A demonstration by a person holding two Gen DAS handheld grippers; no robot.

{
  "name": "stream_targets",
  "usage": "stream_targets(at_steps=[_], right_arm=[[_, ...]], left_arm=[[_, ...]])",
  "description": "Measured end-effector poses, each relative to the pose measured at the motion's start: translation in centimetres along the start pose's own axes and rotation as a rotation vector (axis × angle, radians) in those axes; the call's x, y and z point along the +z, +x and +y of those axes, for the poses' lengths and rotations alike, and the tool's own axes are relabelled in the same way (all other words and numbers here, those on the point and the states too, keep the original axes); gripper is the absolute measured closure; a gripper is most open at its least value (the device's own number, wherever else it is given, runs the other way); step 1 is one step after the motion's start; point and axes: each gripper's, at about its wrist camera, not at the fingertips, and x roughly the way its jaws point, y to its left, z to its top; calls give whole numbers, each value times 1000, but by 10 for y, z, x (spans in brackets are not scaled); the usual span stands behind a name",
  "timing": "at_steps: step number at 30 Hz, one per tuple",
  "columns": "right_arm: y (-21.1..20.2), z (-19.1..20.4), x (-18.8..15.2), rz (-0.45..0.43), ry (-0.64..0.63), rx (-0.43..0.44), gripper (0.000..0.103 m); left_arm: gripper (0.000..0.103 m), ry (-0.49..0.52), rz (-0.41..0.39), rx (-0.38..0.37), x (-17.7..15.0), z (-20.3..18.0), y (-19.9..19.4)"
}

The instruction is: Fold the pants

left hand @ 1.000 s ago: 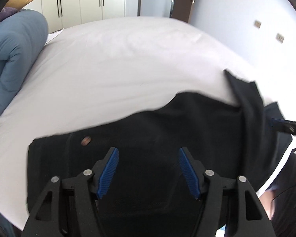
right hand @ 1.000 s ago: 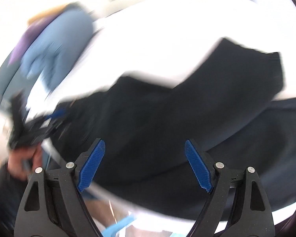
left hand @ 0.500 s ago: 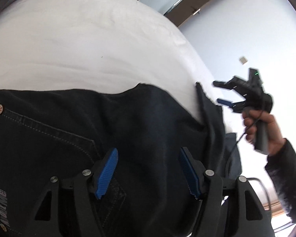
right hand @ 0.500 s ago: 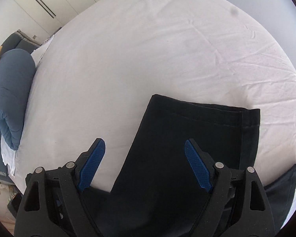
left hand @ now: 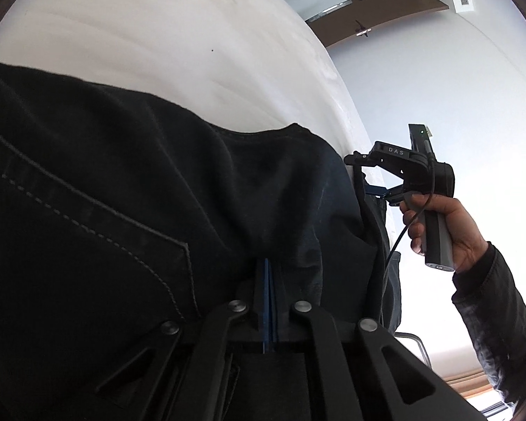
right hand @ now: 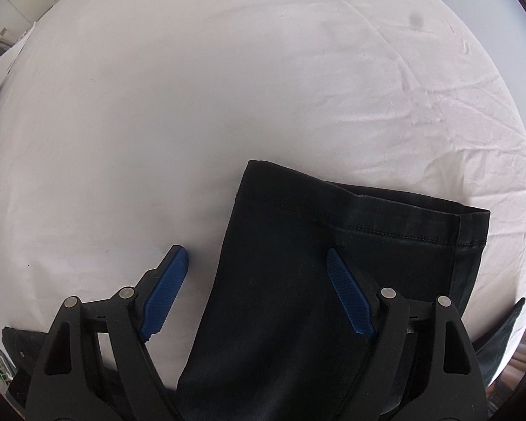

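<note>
Dark denim pants [left hand: 129, 210] lie on a white bed. In the left wrist view the seat with a stitched back pocket fills the frame. My left gripper [left hand: 268, 266] is shut on a pinch of the pants fabric near the seat's right side. In the right wrist view the leg ends with hems [right hand: 350, 231] lie flat on the sheet. My right gripper [right hand: 256, 273] is open low over the left edge of the leg, one pad on the sheet side, one over the denim. It also shows in the left wrist view [left hand: 396, 172], held in a hand.
The white bed sheet [right hand: 228, 87] spreads wide beyond the pants, wrinkled at the right. The bed's edge [left hand: 347, 105] runs past the pants in the left wrist view, with a wall and a door [left hand: 368, 17] beyond.
My left gripper has shut on the pants fabric; it was open half a second ago. My right gripper has moved lower and closer to the leg ends, still open.
</note>
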Motion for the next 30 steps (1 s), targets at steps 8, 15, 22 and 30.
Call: stream_targets(at_steps=[8, 15, 22, 30], right_arm=[[-12, -21, 17, -17, -3, 42, 98], [-86, -94, -20, -231, 105, 218, 100], [-141, -225, -157, -446, 345, 308, 100], [-74, -327, -278, -394, 690, 420, 100]], left_arm=[[99, 28, -6, 36, -7, -1, -11], [99, 8, -3, 53, 3, -13, 4], [99, -10, 8, 102, 14, -24, 16], [99, -17, 10, 185, 20, -40, 16]])
